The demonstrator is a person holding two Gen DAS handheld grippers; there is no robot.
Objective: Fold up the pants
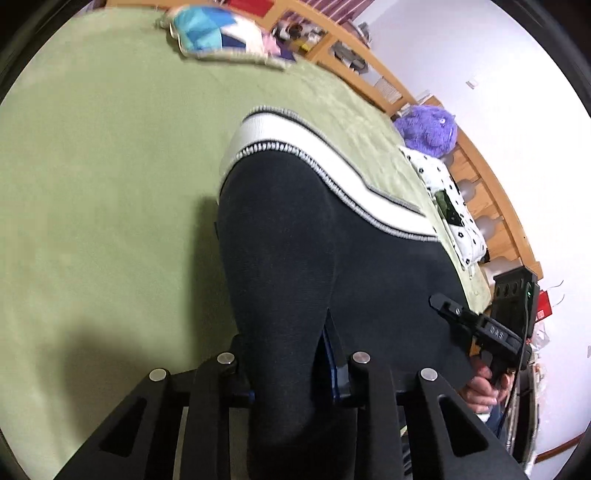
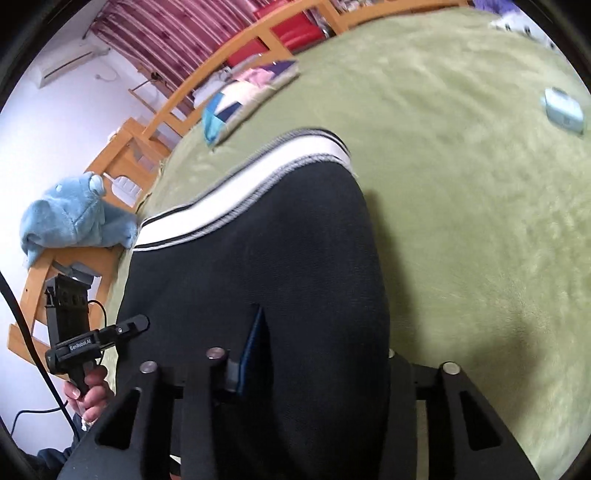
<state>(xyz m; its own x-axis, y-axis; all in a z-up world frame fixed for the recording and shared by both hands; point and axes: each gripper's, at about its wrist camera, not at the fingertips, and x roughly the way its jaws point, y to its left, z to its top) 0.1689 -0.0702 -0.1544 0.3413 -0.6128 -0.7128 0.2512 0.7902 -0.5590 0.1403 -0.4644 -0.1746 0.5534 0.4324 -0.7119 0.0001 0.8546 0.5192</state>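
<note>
Clearly both grippers have hold of the dark pants [image 1: 295, 240], which lie on the green bed cover [image 1: 92, 184] with the white striped waistband [image 1: 295, 162] toward the upper middle of each frame. In the left wrist view the left gripper [image 1: 291, 373] is clamped on a bunched ridge of black cloth at lower centre, a blue pad just showing beside the fold. In the right wrist view the right gripper [image 2: 310, 365] likewise pinches the fabric at lower centre, the cloth filling the gap between its fingers. Each gripper shows in the other's view at the frame edge, so they hold the same end side by side, probably so the leg end can be carried evenly toward the waistband without skewing. A patchwork cushion [image 1: 218, 33] sits well clear, upper left.
</note>
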